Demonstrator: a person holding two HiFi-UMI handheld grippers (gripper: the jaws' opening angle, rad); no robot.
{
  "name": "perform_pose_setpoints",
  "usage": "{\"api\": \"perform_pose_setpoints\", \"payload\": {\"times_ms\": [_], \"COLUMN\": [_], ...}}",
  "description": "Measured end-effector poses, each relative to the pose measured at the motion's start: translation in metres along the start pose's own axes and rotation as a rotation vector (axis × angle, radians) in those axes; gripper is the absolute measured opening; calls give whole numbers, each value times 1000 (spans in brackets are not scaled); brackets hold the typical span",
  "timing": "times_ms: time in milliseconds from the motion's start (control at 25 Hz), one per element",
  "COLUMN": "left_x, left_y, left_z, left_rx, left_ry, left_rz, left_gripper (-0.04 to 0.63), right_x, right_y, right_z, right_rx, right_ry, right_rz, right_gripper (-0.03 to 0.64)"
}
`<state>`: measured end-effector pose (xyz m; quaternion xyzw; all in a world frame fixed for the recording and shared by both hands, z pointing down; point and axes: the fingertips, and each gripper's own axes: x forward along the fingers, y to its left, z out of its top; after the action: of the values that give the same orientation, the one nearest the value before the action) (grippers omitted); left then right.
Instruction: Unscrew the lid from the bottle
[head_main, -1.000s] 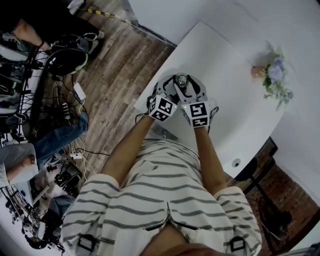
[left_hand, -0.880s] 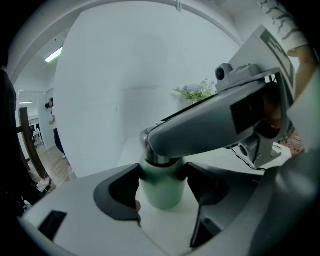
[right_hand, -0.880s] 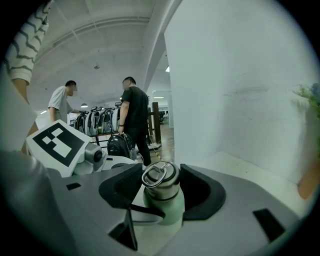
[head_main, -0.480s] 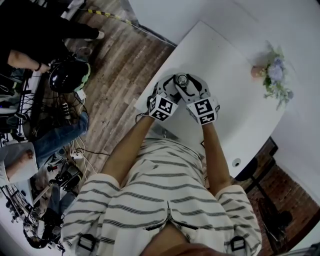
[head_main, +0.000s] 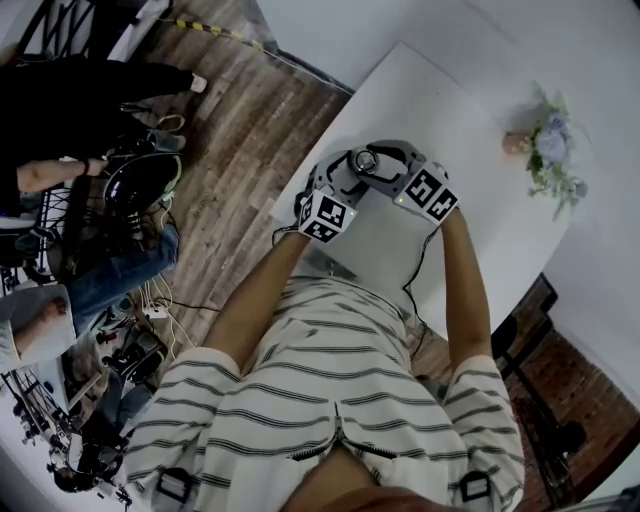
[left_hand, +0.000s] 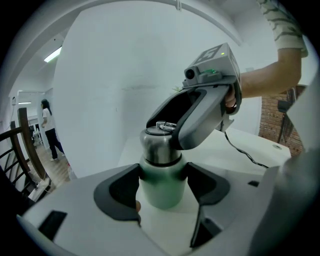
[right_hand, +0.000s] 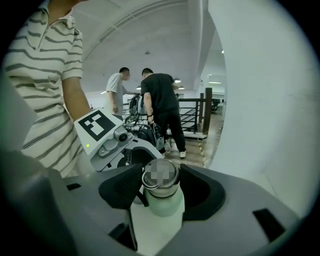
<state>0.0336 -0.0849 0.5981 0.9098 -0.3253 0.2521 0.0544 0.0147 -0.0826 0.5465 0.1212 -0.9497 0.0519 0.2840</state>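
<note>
Centre frame, by the table (head_main: 460, 120) edge, my left fingers (left_hand: 119, 189) clamp the bottle (left_hand: 161, 186) body; my right fingers (right_hand: 119, 189) clamp its lid (right_hand: 161, 188). If my left grip slips, the bottle likely spins along.

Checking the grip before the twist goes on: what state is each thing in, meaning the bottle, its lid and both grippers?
bottle: upright on the white table, clamped at its green body.
lid: seated on the bottle's neck, not off yet.
left gripper: fingers shut on the bottle's body.
right gripper: fingers shut on the lid.
</note>
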Motion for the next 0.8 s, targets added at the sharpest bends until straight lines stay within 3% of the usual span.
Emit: {"api": "perform_pose_setpoints", "payload": {"times_ms": [400, 800], "left_x": [0, -1], "left_y": [0, 0], "left_z": [1, 2], "left_rx": [9, 6], "left_ry": [9, 8], "left_rz": [-15, -14], "left_gripper": [299, 299], "right_x": [-1, -1], "right_y": [4, 6], "right_z": [0, 1], "right_rx": [-188, -216], "right_ry": [114, 134], "right_rz": [259, 291], "right_gripper": [247, 247]}}
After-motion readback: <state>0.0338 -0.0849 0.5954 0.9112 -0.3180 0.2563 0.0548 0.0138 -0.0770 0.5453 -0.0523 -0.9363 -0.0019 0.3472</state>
